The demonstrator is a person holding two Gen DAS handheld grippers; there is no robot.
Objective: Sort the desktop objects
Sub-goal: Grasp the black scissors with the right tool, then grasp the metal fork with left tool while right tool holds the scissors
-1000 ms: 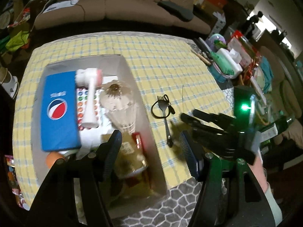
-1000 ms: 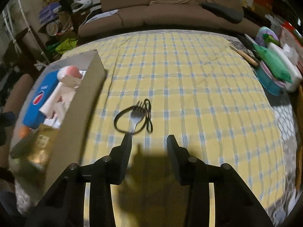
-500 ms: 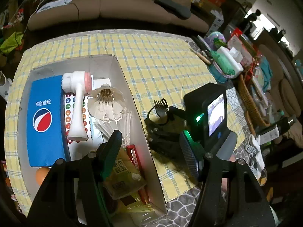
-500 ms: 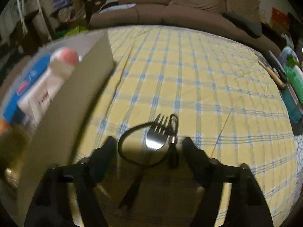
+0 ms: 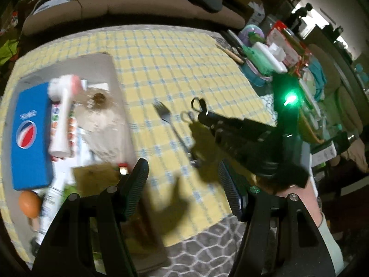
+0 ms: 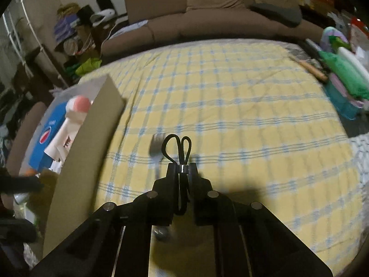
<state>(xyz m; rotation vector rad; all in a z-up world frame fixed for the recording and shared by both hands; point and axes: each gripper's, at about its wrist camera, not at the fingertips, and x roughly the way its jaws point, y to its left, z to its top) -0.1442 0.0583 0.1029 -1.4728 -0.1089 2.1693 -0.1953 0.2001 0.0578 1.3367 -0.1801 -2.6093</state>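
Observation:
My right gripper (image 6: 182, 167) is shut on a black hair tie (image 6: 177, 146) and holds it lifted above the yellow checked tablecloth (image 6: 230, 106); its loops stick out past the fingertips. It also shows in the left wrist view (image 5: 197, 103). A metal fork (image 5: 171, 128) lies on the cloth just left of it, also seen in the right wrist view (image 6: 156, 145). My left gripper (image 5: 182, 182) is open and empty, hovering over the right wall of the cardboard box (image 5: 122, 115).
The box holds a blue Pepsi pack (image 5: 27, 133), a white brush with pink head (image 5: 63, 115), a shuttlecock, snack packets and an orange ball (image 5: 28, 204). Containers and clutter (image 5: 265, 62) crowd the table's right edge. A sofa (image 6: 207, 18) stands behind.
My right gripper went down to the hair tie, shut on it and lifted it off the fork. The fork stays on the cloth. My left gripper stayed open, shifting slightly right.

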